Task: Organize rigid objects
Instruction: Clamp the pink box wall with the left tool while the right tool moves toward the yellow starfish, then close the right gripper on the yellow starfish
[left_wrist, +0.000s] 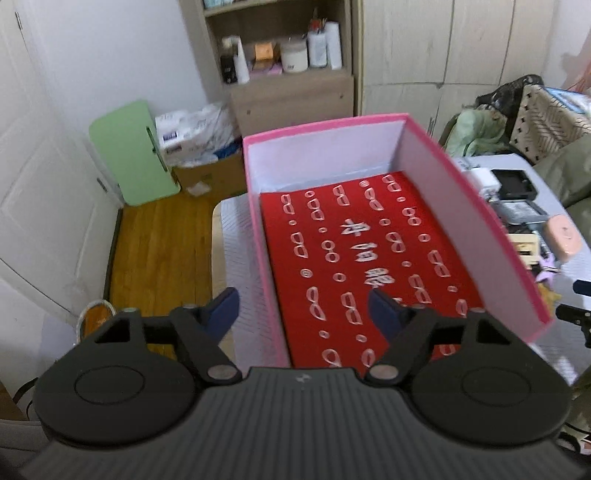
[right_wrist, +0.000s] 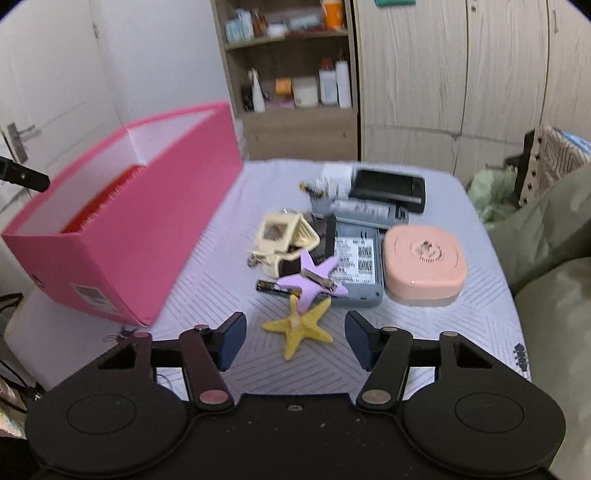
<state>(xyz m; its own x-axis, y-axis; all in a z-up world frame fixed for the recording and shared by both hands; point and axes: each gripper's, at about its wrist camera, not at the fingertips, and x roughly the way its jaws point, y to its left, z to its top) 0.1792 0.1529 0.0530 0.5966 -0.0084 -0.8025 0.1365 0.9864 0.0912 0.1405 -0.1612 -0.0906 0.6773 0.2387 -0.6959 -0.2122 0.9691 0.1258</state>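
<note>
Two grippers in view, both spread wide, neither pinching anything. Left gripper (left_wrist: 304, 310) poised over the near end of the pink box (left_wrist: 480, 229), one finger outside the box's left wall, the other above the red patterned item (left_wrist: 354, 258) lying flat on the box floor. Right gripper (right_wrist: 295, 338) low over the table (right_wrist: 491, 295), fingers straddling the near arm of the yellow starfish (right_wrist: 299, 328) without touching it.

Loose rigid items heaped at mid-table, all outside the box: purple starfish clip (right_wrist: 314, 277) directly beyond the yellow one, cream hair claw (right_wrist: 282, 236), grey labelled device (right_wrist: 356, 266), pink rounded case (right_wrist: 423, 260), black device (right_wrist: 388, 186) at the far edge, small battery-like cylinder (right_wrist: 275, 286).

Governing relation: yellow starfish dead ahead of the right gripper, centred in the gap, one arm pointing back toward the camera. Nearer by far to the right hand; well apart from the left. Box to the left of the pile, long axis running away from the viewer, open top unobstructed.

Judgement: starfish the likely next pick; short forward-and-down advance, then closure across the body. Risk: thin, flat profile, possible slip or a scrape against the table cover.
</note>
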